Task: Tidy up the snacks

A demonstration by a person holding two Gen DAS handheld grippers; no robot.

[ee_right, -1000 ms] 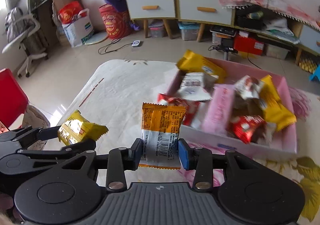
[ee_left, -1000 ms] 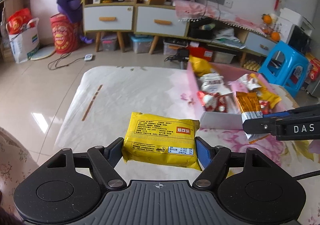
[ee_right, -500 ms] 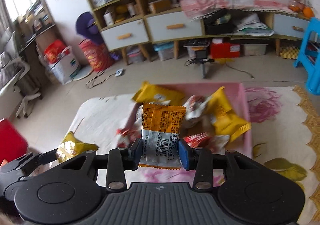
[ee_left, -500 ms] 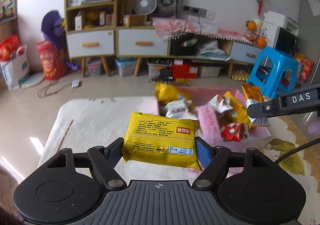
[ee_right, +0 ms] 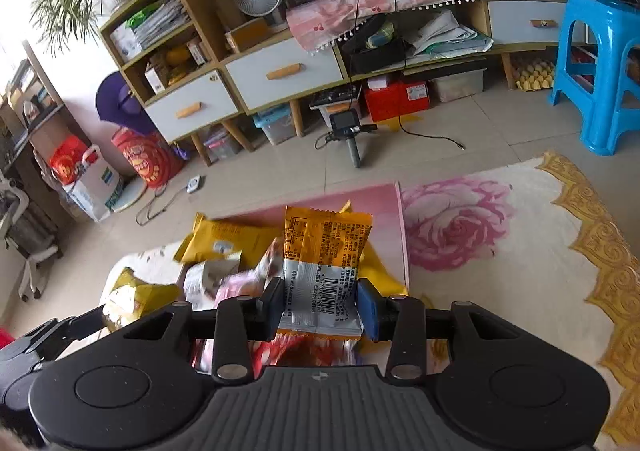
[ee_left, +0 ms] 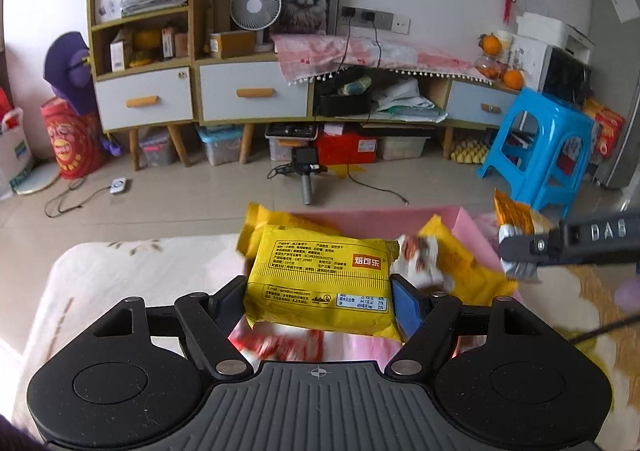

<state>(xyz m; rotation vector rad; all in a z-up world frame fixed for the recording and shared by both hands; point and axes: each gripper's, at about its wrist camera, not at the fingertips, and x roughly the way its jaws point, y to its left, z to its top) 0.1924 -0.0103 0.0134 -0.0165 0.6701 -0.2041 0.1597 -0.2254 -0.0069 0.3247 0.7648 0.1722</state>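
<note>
Yellow snack pack [ee_left: 320,287] sits clenched sideways in the left claw [ee_left: 320,301] above the pink box [ee_left: 380,223] of loose snacks. Just right of it, the right claw [ee_right: 320,309] grips an orange-and-silver packet [ee_right: 322,271] over the same box, on the flowered table [ee_right: 520,251].

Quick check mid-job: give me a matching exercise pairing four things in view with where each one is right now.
Things:
1. Yellow rectangular snack packet
2. Orange-and-silver snack sachet
3. Pink cardboard box
4. Blue plastic stool

Places:
A. on the floor beyond the table
B. clamped in the right gripper
C. on the floral tablecloth, holding snacks
D. clamped in the left gripper

Pairs: 1-D, 2-B, 3-C, 4-A
</note>
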